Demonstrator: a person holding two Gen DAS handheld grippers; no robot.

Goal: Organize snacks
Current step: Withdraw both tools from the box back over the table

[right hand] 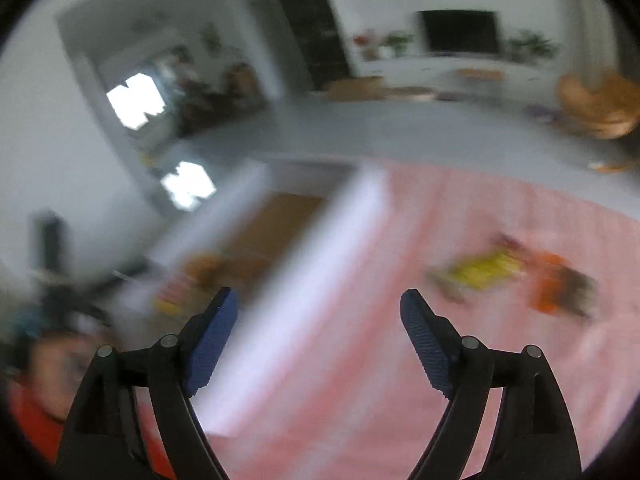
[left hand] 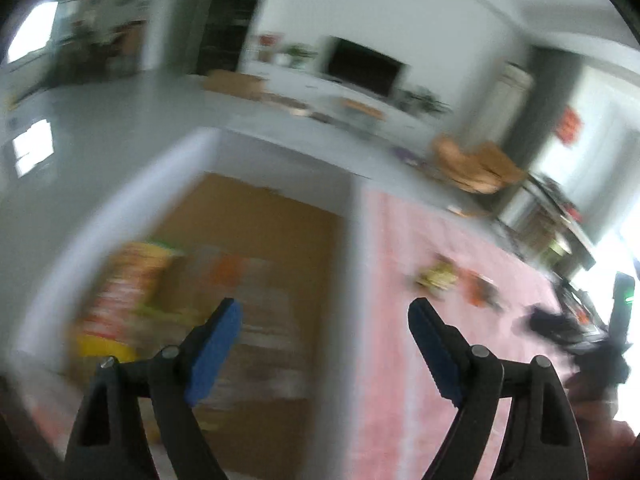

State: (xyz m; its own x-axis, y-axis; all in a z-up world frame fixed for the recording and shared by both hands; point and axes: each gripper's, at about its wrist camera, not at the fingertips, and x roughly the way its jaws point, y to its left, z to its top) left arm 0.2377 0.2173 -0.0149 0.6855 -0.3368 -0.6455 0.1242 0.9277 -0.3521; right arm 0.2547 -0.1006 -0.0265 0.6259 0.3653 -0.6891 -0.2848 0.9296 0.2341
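both claws wide above the box and cloth

pink checked cloth [right hand: 360, 360] is spread over the table, and a living room with a dark television screen [right hand: 460, 31] on a white cabinet is seen blurred behind it. a white-walled open box with a brown cardboard floor [left hand: 280, 240] is set on the cloth at its left side. inside the box, several blurred snack packets in orange, red and yellow wrappers [left hand: 128, 292] are seen along its left wall; their exact number cannot be told. two more snacks are left out on the cloth, well apart from the box: a yellow-green snack packet [right hand: 484, 270] and, just beside it, an orange and dark brown snack packet [right hand: 560, 288].

the left gripper [left hand: 324, 348] is held above the right wall of the box, its blue-padded jaws spread wide with nothing between them. the right gripper [right hand: 320, 340] is held over the cloth beside the same wall, its jaws likewise spread wide and nothing gripped. both views are smeared by blur, so no print on the wrappers can be read.
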